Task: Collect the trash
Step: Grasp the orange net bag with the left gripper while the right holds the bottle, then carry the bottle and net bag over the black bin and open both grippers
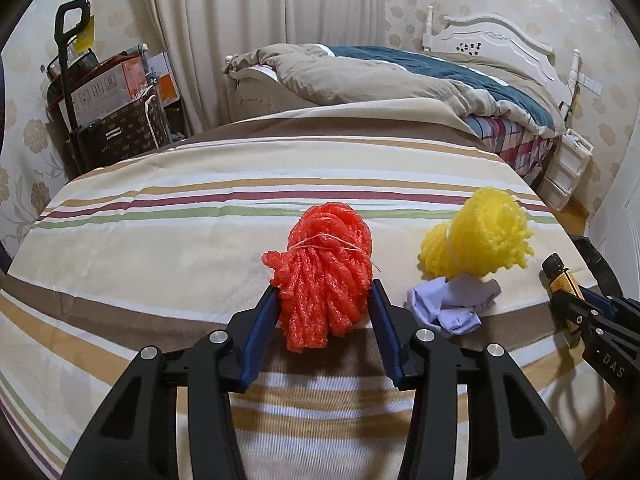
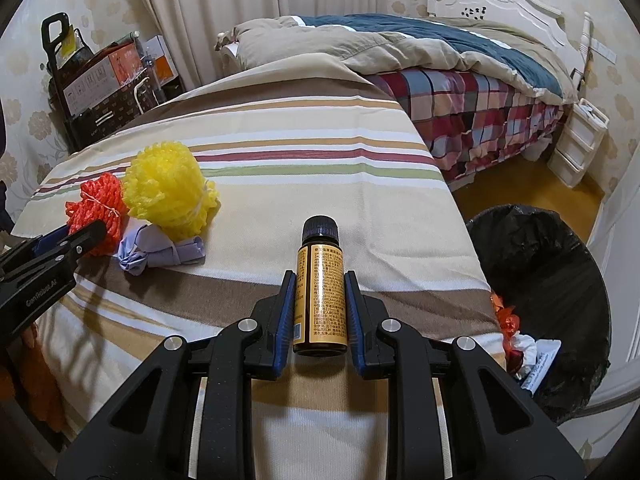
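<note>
Two grippers are clamping trash: the left gripper [image 1: 324, 300] squeezing soft, springy red netting [image 1: 322, 276], the right gripper [image 2: 320, 276] pinching a rigid, slippery bottle [image 2: 320, 292] mid-body.

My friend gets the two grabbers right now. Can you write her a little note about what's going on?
Left tool: blue pads squeezing the red foam-net bundle, low on the striped tablecloth.
Right tool: shut on the small brown bottle with a yellow label and black cap.
On the cloth, untouched: the yellow foam-net bundle and the crumpled lilac paper in front of it.
The black-lined trash bin stands on the floor beside the table, right tool's side; some scraps are already inside.
Left to do: drop both held things in, then fetch the yellow bundle and paper.
</note>
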Motion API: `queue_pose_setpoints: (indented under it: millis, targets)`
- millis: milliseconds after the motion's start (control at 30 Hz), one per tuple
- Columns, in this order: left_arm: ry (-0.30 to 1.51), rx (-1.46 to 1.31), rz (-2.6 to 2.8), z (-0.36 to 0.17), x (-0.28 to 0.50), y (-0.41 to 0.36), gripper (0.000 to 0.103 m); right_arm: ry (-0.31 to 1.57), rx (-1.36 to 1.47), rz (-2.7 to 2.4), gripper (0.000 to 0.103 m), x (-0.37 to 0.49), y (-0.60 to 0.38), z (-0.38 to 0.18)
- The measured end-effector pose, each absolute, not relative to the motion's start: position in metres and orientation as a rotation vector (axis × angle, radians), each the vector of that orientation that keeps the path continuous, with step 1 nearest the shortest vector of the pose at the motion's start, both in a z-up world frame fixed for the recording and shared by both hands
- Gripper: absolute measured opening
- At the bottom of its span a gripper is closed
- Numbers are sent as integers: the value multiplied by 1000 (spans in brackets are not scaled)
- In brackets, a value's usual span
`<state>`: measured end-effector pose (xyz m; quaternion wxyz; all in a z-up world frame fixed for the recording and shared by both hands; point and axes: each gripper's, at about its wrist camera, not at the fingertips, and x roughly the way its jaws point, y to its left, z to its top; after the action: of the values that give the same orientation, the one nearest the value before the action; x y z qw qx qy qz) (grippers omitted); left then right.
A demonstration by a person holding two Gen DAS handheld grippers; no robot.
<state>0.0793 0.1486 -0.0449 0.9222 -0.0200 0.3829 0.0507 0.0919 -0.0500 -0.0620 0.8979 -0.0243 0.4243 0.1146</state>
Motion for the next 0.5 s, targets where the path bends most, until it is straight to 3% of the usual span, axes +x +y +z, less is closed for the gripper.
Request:
queue_pose_setpoints:
  millis: [500]
  targets:
    - [737, -38, 55, -35, 31, 119, 47, 853, -19, 231, 23, 55, -70, -58]
